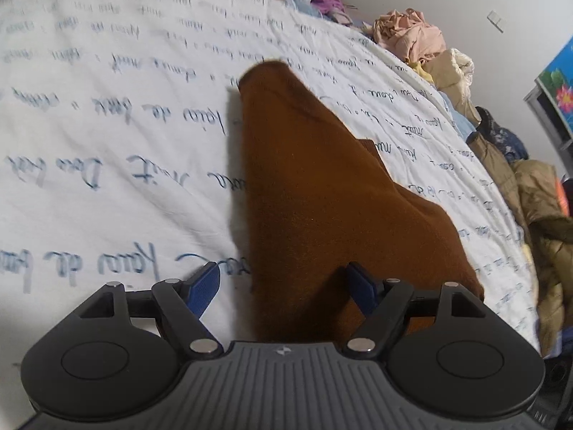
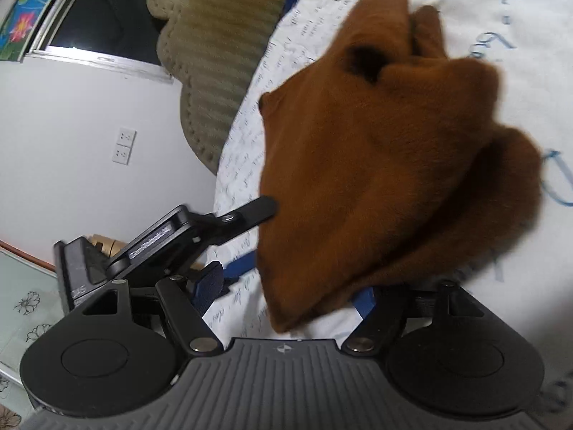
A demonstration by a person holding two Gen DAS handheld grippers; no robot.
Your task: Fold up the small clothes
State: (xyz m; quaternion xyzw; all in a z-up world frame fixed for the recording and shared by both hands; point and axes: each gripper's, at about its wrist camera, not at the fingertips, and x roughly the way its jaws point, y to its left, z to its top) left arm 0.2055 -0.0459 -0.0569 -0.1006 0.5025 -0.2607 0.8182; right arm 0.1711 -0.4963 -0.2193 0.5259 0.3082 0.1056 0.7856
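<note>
The left gripper (image 1: 286, 286) is seen released, its blue pads spread wide with the near edge of the brown garment (image 1: 322, 197) lying between them but pressed by neither pad. The right gripper (image 2: 290, 286) is likewise held apart, a corner of the same garment (image 2: 376, 161) sitting between its pads without being pinched, as far as the motion blur allows to be told. The garment is spread on the bed (image 1: 107, 125), on a white cover printed with blue handwriting. In the left wrist view its long axis is seen running straight away from the gripper, broad at the near end and narrowing toward the far tip. In the right wrist view it appears bunched and doubled over, with folds raised at the far side, directly ahead of the gripper. Both grippers are judged about equally near to the cloth, each at its near edge. A pile of other clothes (image 1: 412, 36) is heaped along the far side of the bed, well apart from the brown piece.
</note>
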